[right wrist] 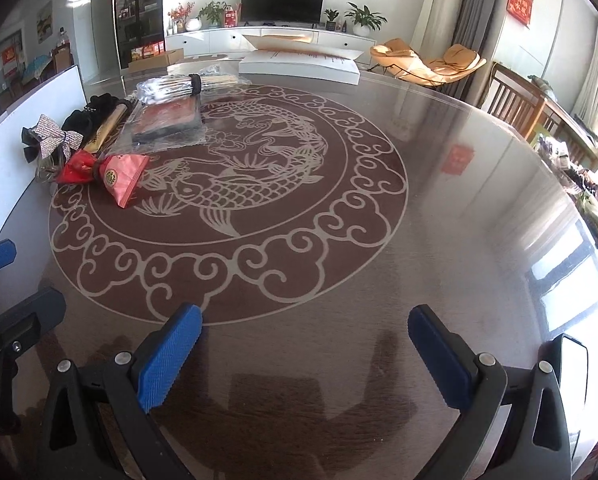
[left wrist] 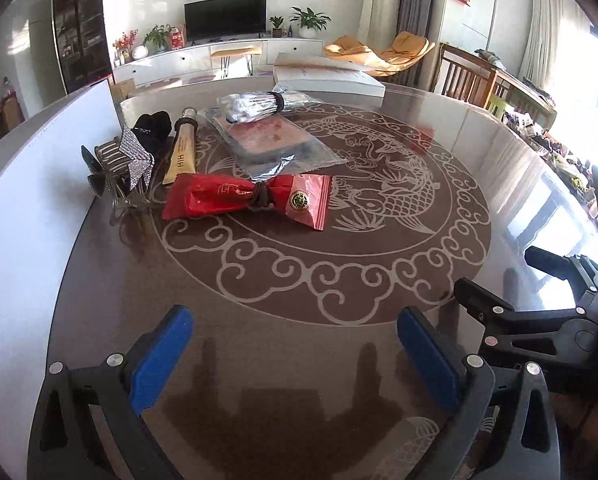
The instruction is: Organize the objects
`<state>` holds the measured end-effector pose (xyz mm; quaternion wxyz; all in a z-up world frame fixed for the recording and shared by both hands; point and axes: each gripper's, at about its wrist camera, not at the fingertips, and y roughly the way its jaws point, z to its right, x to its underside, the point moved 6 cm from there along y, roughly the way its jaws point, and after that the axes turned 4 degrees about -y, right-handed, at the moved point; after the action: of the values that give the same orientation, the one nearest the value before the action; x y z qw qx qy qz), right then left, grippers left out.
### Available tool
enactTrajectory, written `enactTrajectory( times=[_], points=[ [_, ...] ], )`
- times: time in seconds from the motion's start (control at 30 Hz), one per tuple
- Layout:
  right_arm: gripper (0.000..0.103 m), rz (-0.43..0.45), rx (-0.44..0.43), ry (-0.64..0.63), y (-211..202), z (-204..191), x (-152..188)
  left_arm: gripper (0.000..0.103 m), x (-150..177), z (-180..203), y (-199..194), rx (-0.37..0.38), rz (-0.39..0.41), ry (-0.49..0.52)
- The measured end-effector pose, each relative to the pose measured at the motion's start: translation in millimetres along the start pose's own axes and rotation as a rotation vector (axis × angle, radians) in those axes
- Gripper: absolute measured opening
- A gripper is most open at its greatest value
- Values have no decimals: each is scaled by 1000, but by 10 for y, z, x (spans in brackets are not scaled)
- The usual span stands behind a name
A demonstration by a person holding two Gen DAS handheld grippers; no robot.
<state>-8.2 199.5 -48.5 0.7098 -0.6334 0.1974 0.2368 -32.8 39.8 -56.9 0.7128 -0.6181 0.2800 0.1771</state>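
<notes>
A: Left gripper [left wrist: 291, 344] and right gripper [right wrist: 303, 344] both spread wide, holding nothing; low over bare surface [right wrist: 459, 184].

B: Red packet [left wrist: 247, 200], gold tube [left wrist: 183, 150], hair clip [left wrist: 133, 162] bunched at far left; sorting seemingly barely begun.

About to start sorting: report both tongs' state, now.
Left tongs: open, holding nothing, above the table.
Right tongs: open, holding nothing.

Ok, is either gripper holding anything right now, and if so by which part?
Nothing is held. The left gripper and the right gripper are both open and empty above the round patterned table.
</notes>
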Motion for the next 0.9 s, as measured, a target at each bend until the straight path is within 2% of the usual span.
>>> enactTrajectory(
  times=[0.07, 0.2, 0.33, 0.9],
  points=[
    [103, -17, -44, 37, 37, 34, 18, 103, -3, -23, 82, -2, -13, -16],
    [103, -19, -42, 52, 38, 42, 28, 103, -16, -110, 175, -12, -39, -59],
    [103, -20, -41, 53, 38, 40, 30, 103, -5, -41, 217, -68, -52, -11],
    [103, -20, -43, 52, 27, 49, 33, 103, 3, -29, 210, -67, -47, -13]
  ],
)
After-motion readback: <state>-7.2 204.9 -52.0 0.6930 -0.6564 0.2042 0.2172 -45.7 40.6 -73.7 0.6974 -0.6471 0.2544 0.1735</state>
